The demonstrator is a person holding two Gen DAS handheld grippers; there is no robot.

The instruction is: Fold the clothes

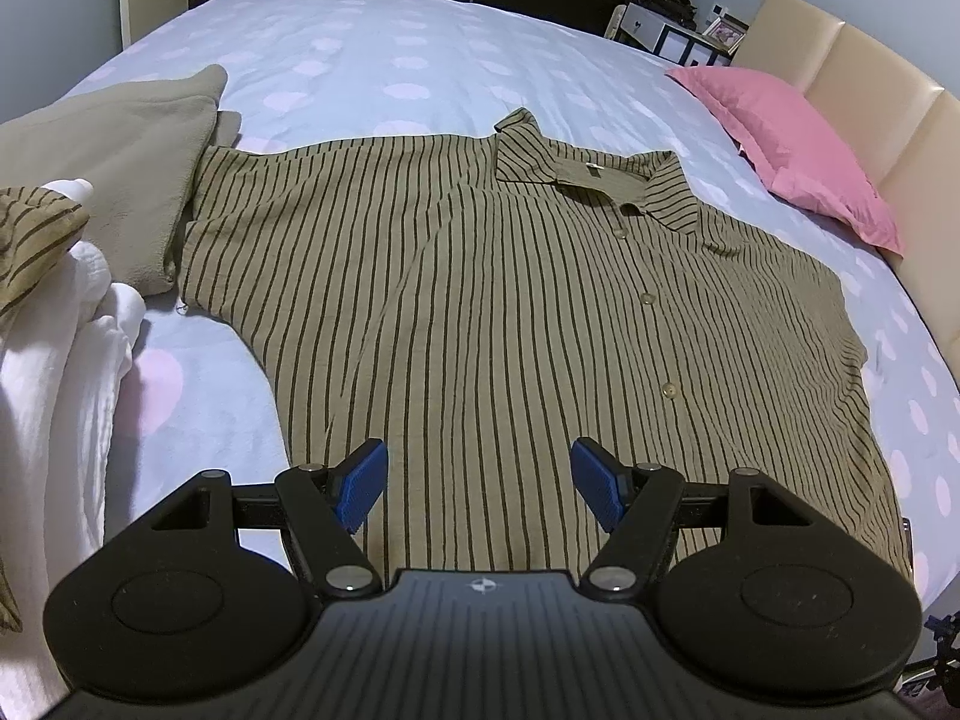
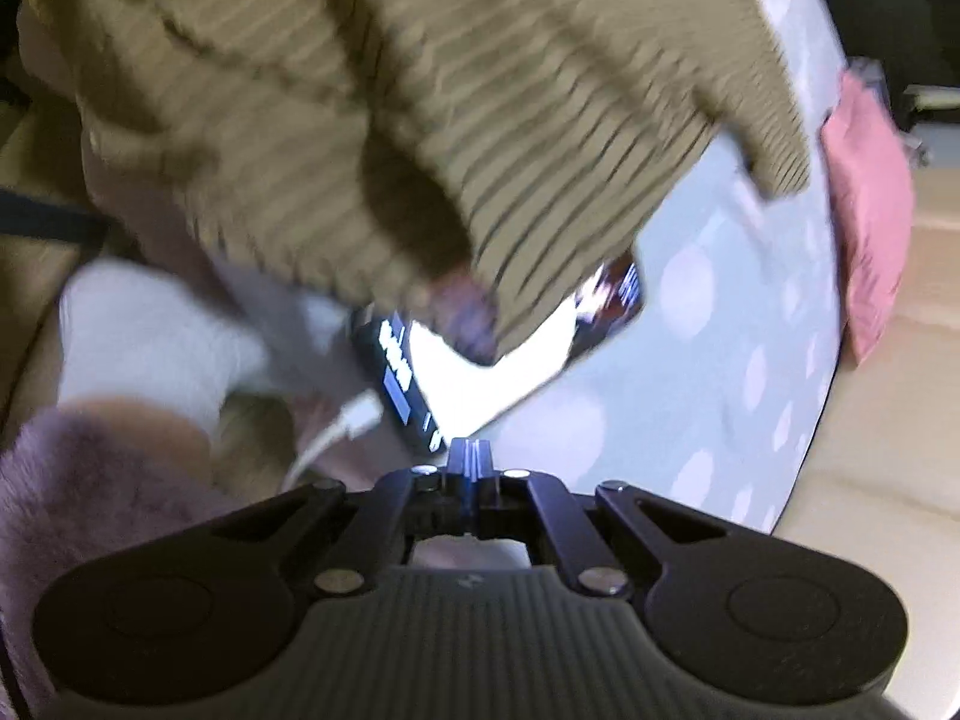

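Two grippers are seen, one in each wrist view. The left gripper point(image 1: 479, 483) is held low over the hem of the shirt point(image 1: 480, 300), its jaws spread wide with nothing between the blue pads point(image 1: 363, 489). The shirt, olive with dark stripes, is laid flat and face up on the bed point(image 1: 390, 48), buttoned, with its collar point(image 1: 591, 180) at the far end and a sleeve stretched out to the left. Just left of the gripper a heap of white cloth point(image 1: 60, 372) is piled, with a striped scrap point(image 1: 36, 234) on top of it. Further back on the left a plain olive garment point(image 1: 120, 180) is lain against the shirt's sleeve. A pink pillow point(image 1: 798, 150) is set near the headboard point(image 1: 870, 96) at the far right, well apart from the shirt.

The right wrist view is blurred. The right gripper point(image 2: 470, 462) is shown with its jaws pressed together; whether any cloth is pinched between them cannot be told. Just beyond the tips a phone point(image 2: 408, 384) with a lit screen is lain on the bed, a white cable point(image 2: 342, 426) plugged into it. Above it striped fabric is seen hanging over the phone's middle. The pillow is glimpsed at the right edge.
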